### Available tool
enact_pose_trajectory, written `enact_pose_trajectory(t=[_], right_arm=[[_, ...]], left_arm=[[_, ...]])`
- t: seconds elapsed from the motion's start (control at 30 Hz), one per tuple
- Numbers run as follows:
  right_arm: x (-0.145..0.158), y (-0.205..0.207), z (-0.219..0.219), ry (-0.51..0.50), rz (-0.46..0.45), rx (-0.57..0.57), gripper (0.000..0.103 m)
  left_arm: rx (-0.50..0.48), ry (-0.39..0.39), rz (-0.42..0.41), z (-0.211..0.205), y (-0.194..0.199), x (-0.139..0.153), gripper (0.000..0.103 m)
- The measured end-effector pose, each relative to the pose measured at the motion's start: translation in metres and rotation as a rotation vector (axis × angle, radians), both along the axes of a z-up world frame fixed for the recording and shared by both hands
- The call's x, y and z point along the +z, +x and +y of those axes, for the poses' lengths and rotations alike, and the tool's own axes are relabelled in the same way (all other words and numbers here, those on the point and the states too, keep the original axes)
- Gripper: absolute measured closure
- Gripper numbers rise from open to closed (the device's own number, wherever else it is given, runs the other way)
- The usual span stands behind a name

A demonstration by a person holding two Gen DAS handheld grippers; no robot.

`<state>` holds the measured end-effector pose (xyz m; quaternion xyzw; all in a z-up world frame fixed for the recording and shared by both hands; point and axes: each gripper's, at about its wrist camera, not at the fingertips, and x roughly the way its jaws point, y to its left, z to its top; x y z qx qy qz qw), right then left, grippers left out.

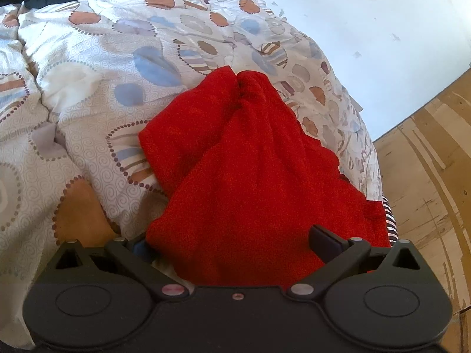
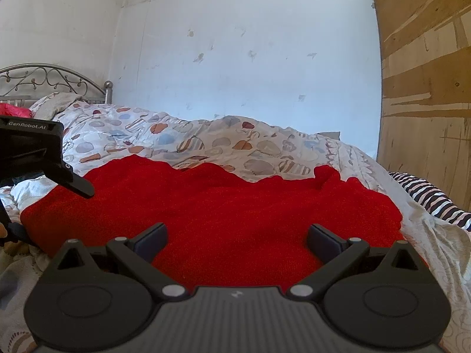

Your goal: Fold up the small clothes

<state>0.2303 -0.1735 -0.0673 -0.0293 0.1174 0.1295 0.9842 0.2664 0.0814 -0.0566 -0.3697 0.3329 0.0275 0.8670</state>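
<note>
A red knitted garment [image 1: 250, 161] lies spread on the patterned duvet [image 1: 88, 94]. In the left wrist view it runs from the jaws to a bunched far end. My left gripper [image 1: 232, 241] is open, its jaws wide apart over the near edge of the garment; the left finger is partly hidden under the cloth. In the right wrist view the red garment [image 2: 220, 206] fills the middle. My right gripper [image 2: 237, 239] is open just above its near edge. The left gripper [image 2: 44, 158] shows at the left edge there, over the garment's left side.
A striped cloth [image 2: 432, 197] lies at the bed's right edge, also in the left wrist view [image 1: 390, 217]. A plywood panel [image 2: 426, 88] stands to the right, a white wall [image 2: 235, 58] behind. A metal headboard [image 2: 44, 82] and another red item [image 2: 14, 110] are far left.
</note>
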Motion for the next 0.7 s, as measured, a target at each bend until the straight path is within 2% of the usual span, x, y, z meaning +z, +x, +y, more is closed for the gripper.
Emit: enact_pose_trajectory(t=[0.17, 0.3, 0.4, 0.47, 0.63, 0.7], right_arm=[[0.0, -0.001, 0.0, 0.0, -0.001, 0.001, 0.0], [-0.001, -0.001, -0.001, 0.001, -0.001, 0.001, 0.0], [0.0, -0.001, -0.001, 0.001, -0.002, 0.001, 0.0], [0.0, -0.001, -0.001, 0.003, -0.002, 0.001, 0.0], [0.001, -0.001, 0.0, 0.003, 0.002, 0.0, 0.0], [0.005, 0.001, 0.001, -0.004, 0.015, 0.005, 0.0]], left_arm=[[0.002, 0.001, 0.0, 0.0, 0.0, 0.0, 0.001], [0.035, 0.056, 0.005, -0.006, -0.004, 0.006, 0.013], [0.055, 0.113, -0.041, -0.014, -0.012, 0.012, 0.025], [0.067, 0.133, -0.072, -0.016, -0.015, 0.015, 0.028], [0.085, 0.092, -0.055, 0.001, 0.002, 0.005, 0.029], [0.104, 0.062, -0.038, 0.01, 0.008, -0.001, 0.04]])
